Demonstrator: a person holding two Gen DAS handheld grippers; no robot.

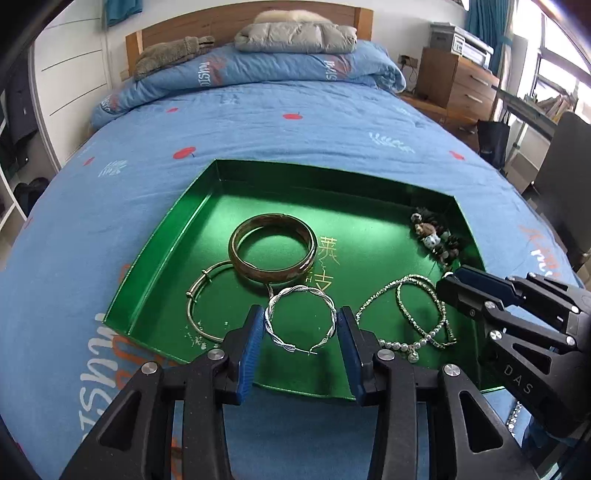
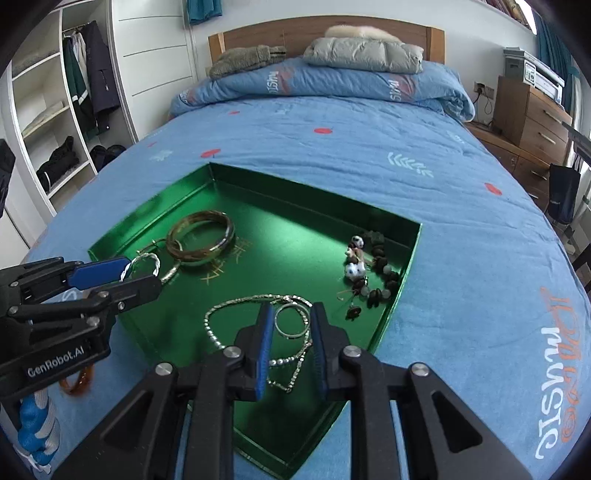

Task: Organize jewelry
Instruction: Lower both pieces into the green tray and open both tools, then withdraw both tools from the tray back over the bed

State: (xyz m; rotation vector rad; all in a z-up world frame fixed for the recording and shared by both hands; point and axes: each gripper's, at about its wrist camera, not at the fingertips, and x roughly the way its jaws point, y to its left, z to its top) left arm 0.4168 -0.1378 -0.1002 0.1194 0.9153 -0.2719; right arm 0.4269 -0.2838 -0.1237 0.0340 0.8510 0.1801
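A green tray (image 1: 173, 236) (image 2: 399, 288) lies on the blue bed. In it are a wide brown bangle (image 1: 272, 247) (image 2: 201, 242), a thin silver bangle (image 1: 201, 299), a twisted silver hoop (image 1: 301, 319) (image 2: 146, 264), silver chains (image 1: 413, 314) (image 2: 236, 306), a thin ring (image 2: 293, 321) and a dark bead bracelet (image 1: 436, 236) (image 2: 373, 266). My left gripper (image 1: 301, 317) (image 2: 144, 273) holds the twisted hoop between its blue pads. My right gripper (image 2: 291, 321) (image 1: 448, 280) is open just above the thin ring and chains.
An amber bangle (image 2: 75, 384) and a blue-and-white item (image 2: 35, 428) lie on the quilt left of the tray. Folded clothes (image 1: 295, 35) sit at the headboard. A wardrobe (image 2: 55, 110) stands left, wooden drawers (image 2: 532, 114) right.
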